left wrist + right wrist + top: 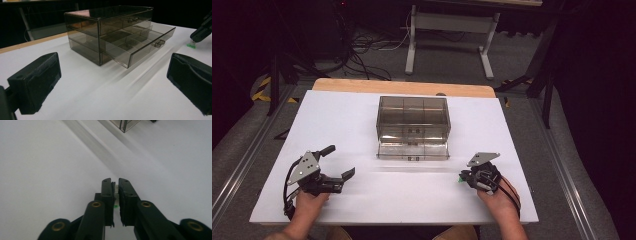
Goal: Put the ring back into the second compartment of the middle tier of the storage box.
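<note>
The drawer box point(413, 120) looks like glossy, smoky clear plastic; the table point(362, 195) at its 6 o'clock is matt, smooth white, edged in wood.

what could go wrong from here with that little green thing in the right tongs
The green piece is tiny and pinched at the very tips of the right tongs, so it could slip or pop out when lifted. The open lower drawer of the clear drawer box juts forward; a low carry could knock its front and shift the box.
</note>
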Motion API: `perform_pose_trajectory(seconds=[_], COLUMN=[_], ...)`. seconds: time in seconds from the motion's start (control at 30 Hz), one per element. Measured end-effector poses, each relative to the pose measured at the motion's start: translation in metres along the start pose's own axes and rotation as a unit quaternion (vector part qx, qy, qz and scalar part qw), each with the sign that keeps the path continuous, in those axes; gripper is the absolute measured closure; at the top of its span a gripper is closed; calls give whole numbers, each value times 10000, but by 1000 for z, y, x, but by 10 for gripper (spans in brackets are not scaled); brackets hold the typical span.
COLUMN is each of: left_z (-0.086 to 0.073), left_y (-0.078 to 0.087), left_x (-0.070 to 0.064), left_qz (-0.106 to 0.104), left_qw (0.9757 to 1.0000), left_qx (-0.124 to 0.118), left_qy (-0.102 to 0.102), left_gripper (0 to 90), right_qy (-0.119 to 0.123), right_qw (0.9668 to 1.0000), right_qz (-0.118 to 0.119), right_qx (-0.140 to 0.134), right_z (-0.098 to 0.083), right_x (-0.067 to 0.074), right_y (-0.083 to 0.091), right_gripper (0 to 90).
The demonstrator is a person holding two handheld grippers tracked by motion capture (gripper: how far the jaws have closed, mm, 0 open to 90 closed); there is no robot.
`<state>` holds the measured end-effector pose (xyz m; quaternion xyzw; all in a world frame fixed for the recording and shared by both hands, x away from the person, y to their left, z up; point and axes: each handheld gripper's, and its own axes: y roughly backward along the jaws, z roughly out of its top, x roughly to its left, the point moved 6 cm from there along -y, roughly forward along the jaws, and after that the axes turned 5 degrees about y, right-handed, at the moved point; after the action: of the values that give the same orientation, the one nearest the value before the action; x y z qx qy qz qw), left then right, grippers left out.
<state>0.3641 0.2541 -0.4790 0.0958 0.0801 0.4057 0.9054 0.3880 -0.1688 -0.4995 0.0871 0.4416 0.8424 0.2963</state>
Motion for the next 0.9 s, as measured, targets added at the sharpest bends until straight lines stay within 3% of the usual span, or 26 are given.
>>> perform_pose_trajectory(seconds=[0.67,0.9], left_z=[0,0], left_y=[0,0], left_x=[0,0], left_qz=[-2,1], left_qw=[10000,10000], left_qx=[-14,-12], left_qy=[2,0], left_gripper=[3,3], right_qy=[55,43], right_qw=[9995,9984], right_qz=[-159,-207], right_qx=[-250,-529], right_z=[6,10], right_x=[0,-1], right_y=[11,19], right_gripper=[854,854])
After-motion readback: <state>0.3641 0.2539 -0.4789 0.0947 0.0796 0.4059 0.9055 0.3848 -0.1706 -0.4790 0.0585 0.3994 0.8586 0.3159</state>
